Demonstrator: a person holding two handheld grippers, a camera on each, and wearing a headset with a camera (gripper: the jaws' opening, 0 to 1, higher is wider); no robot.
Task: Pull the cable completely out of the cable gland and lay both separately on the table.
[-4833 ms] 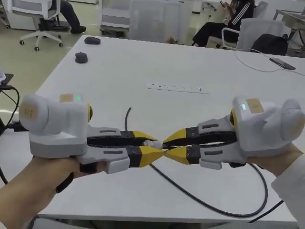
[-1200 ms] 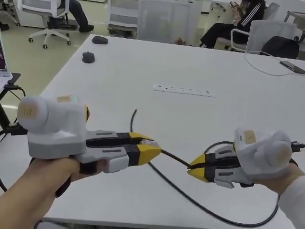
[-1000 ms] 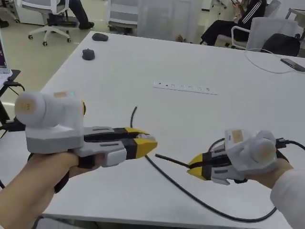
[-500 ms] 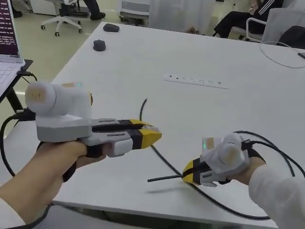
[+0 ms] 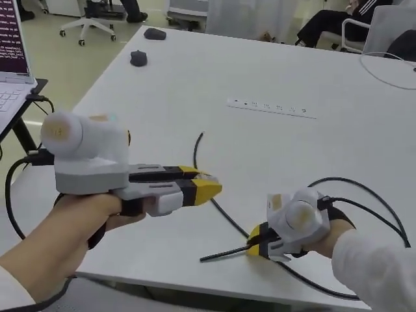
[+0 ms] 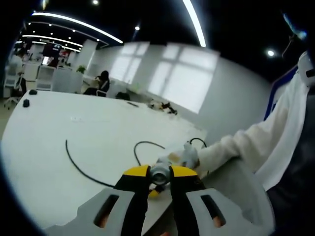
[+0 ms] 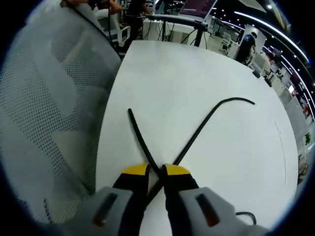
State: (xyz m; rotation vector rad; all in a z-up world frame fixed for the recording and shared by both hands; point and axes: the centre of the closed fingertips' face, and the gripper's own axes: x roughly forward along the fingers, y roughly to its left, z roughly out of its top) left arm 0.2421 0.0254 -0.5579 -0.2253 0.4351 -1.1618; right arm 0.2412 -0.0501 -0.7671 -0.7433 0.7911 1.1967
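Head view: right gripper [image 5: 255, 239] sits low over the surface [image 5: 292, 149], jaws clamped on the cable [image 5: 224, 253] just behind its free end, which pokes out bare, apart from the gland. Left gripper [image 5: 208, 188] is raised off the surface, jaws pinching the gland [image 6: 160, 173], seen in left gripper view. Cable looks thin, limp and light, so a hold near the end suits. Gland looks small, hard, likely slippery and may roll; hold across its body.
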